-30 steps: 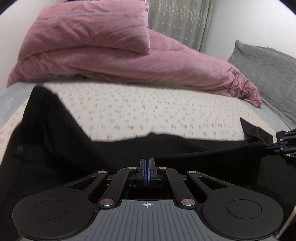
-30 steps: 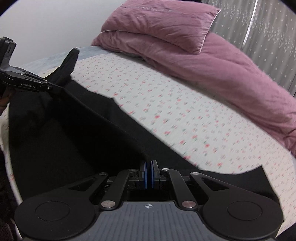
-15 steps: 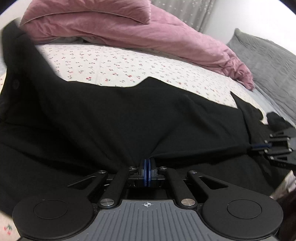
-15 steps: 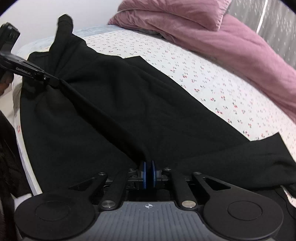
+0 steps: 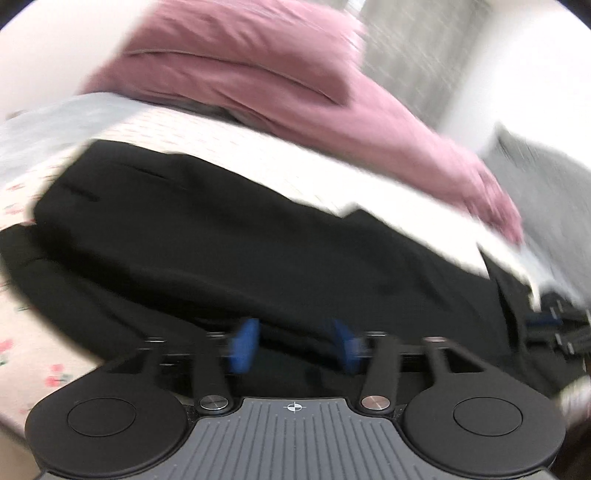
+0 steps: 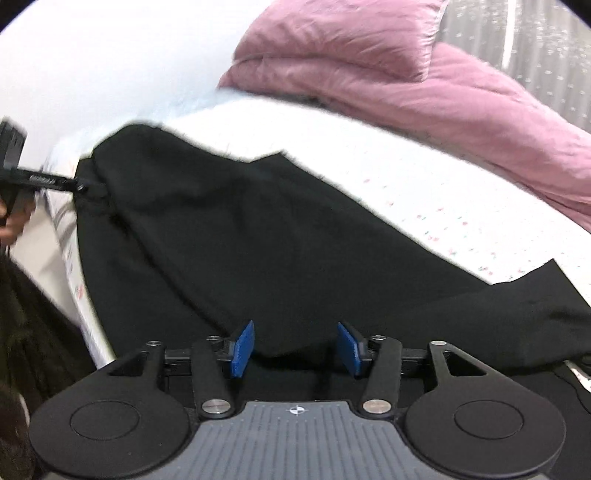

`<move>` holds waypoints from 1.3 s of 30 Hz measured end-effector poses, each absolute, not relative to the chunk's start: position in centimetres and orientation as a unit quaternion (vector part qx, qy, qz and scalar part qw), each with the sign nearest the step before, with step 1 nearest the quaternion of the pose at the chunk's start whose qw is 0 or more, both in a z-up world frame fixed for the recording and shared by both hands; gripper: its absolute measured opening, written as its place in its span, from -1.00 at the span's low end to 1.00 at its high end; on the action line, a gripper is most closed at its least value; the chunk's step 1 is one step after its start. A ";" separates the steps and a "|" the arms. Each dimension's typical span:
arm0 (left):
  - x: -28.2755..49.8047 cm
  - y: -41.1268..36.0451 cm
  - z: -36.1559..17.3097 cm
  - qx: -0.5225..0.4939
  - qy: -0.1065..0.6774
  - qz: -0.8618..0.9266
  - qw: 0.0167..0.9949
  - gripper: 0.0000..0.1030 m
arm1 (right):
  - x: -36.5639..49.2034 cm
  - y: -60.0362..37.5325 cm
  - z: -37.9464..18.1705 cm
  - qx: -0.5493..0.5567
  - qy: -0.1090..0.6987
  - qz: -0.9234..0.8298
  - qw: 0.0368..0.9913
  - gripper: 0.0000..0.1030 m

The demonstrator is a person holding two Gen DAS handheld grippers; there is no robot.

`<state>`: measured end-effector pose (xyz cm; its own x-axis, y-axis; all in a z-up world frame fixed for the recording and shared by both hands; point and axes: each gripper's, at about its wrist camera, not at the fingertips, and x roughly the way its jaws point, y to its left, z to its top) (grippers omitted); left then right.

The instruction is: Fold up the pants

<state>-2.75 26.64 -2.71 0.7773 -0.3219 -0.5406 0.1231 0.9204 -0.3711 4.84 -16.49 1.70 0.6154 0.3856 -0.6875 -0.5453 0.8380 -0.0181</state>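
Note:
Black pants [image 5: 229, 236] lie spread flat across the flowered bed sheet [image 5: 258, 155], the picture blurred by motion. My left gripper [image 5: 294, 347] hovers over their near edge, its jaws opening, blue pads apart and pressing on nothing. In the right wrist view the pants [image 6: 258, 240] stretch from the bed's left edge to the right. My right gripper [image 6: 295, 349] is opening too, the cloth's near hem lying loose between its pads. The left gripper [image 6: 44, 181] shows at the far left by the pants' end, a hand [image 6: 11, 221] behind it.
A pink duvet [image 6: 406, 81] with a pink pillow on it is heaped at the far side of the bed sheet [image 6: 443, 199]. A grey pillow [image 5: 546, 173] lies at the right. A grey curtain [image 6: 517, 29] hangs behind. The bed's edge drops off at the left.
Both grippers were shut on the pants' edge and held it up; they sank toward the bed. Both now stand open and the cloth lies flat. The left view swung sideways.

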 end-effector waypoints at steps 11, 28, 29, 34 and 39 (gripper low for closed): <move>-0.9 29.8 -3.5 -0.254 0.264 0.037 0.930 0.30 | 9.6 -19.7 -0.4 -0.026 0.367 0.091 0.926 0.25; 0.3 33.6 -5.5 -0.322 0.246 0.139 0.904 -0.83 | 10.8 -21.2 -1.9 0.057 0.377 -0.020 0.924 -1.00; 0.2 33.5 -5.4 -0.318 0.246 0.139 0.905 -0.86 | 10.5 -21.2 -1.7 0.054 0.373 -0.019 0.926 -1.00; -0.3 33.0 -4.3 -0.295 0.226 0.137 0.918 -0.97 | 8.9 -21.6 -0.3 0.044 0.340 -0.023 0.939 -1.00; -2.2 33.4 -2.6 -0.305 0.183 0.115 0.928 -0.98 | 6.3 -22.5 2.7 0.048 0.291 -0.021 0.955 -1.00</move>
<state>-2.23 33.44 -2.56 0.9071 0.1014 -0.4085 -0.3239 0.7878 -0.5238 6.33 -22.48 2.70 0.8300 -0.0130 -0.5577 0.0684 0.9946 0.0786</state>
